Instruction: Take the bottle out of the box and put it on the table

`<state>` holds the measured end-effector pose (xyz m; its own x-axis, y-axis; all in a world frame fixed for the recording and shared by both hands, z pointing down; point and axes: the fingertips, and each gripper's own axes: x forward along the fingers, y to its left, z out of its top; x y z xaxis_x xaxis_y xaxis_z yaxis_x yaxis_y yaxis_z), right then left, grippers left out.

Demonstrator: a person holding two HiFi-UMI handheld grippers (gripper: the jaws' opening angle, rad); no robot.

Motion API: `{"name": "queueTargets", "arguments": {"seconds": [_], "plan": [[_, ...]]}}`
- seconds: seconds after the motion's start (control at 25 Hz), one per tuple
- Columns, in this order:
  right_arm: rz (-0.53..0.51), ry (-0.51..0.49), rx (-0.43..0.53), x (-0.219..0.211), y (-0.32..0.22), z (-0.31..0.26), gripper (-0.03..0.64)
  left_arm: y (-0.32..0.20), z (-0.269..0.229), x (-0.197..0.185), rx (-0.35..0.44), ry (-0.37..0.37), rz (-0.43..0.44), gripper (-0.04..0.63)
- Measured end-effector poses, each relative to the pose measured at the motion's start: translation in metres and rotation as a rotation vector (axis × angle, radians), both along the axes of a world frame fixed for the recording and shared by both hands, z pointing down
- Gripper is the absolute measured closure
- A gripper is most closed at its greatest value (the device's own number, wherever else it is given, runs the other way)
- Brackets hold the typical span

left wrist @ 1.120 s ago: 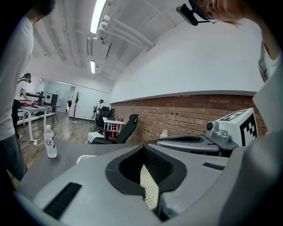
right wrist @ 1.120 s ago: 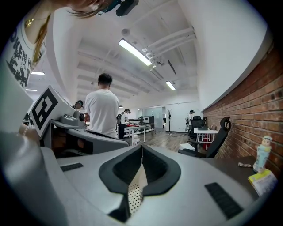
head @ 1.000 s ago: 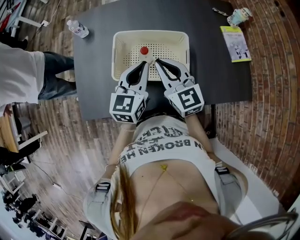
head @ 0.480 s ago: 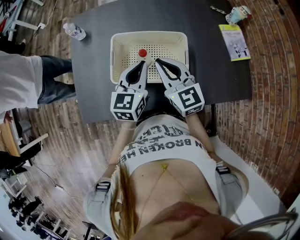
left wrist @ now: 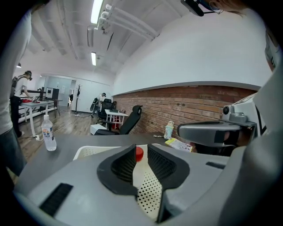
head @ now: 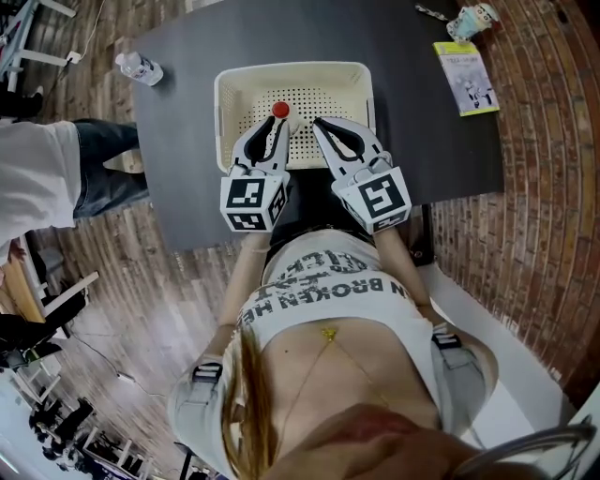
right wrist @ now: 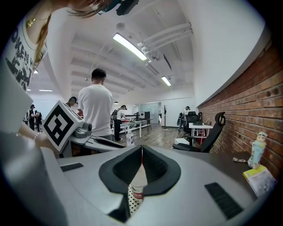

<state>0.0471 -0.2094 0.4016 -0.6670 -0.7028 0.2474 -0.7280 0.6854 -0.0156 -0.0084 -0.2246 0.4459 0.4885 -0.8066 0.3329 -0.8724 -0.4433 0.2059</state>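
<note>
A small bottle with a red cap (head: 280,110) stands upright inside the white perforated basket (head: 234,84) on the dark table (head: 187,187). My left gripper (head: 275,128) reaches over the basket's near rim, its tips just short of the cap. Its jaws are opening. In the left gripper view the red cap (left wrist: 139,153) shows in the gap of that left gripper (left wrist: 141,151), and the pads do not press on it. My right gripper (head: 317,123) lies beside it over the rim, shut and empty. In the right gripper view the bottle's labelled body (right wrist: 137,187) shows beyond that right gripper (right wrist: 142,154).
A clear water bottle (head: 139,67) stands at the table's far left corner. A yellow booklet (head: 466,77) and a small figurine (head: 473,19) lie at the far right. A person in a white shirt (head: 37,173) stands left of the table.
My left gripper has moved forward and down toward the red cap, and its jaws have parted from shut. The right gripper has stayed put.
</note>
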Motion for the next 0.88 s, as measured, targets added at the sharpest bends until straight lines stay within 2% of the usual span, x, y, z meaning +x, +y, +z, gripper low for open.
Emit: {"name": "queueTargets", "arguments": {"seconds": [0.16, 0.4, 0.88], "plan": [[0.006, 0.009, -0.015, 0.003, -0.002, 0.008, 0.607, -0.01, 0.014, -0.004, -0.021, -0.029, -0.017, 0.48], [0.008, 0.015, -0.026, 0.003, -0.009, 0.012, 0.607, -0.024, 0.029, 0.003, -0.052, -0.059, 0.016, 0.411], [0.02, 0.015, -0.046, 0.008, -0.014, 0.019, 0.607, -0.034, 0.041, 0.013, -0.071, -0.107, 0.043, 0.405]]}}
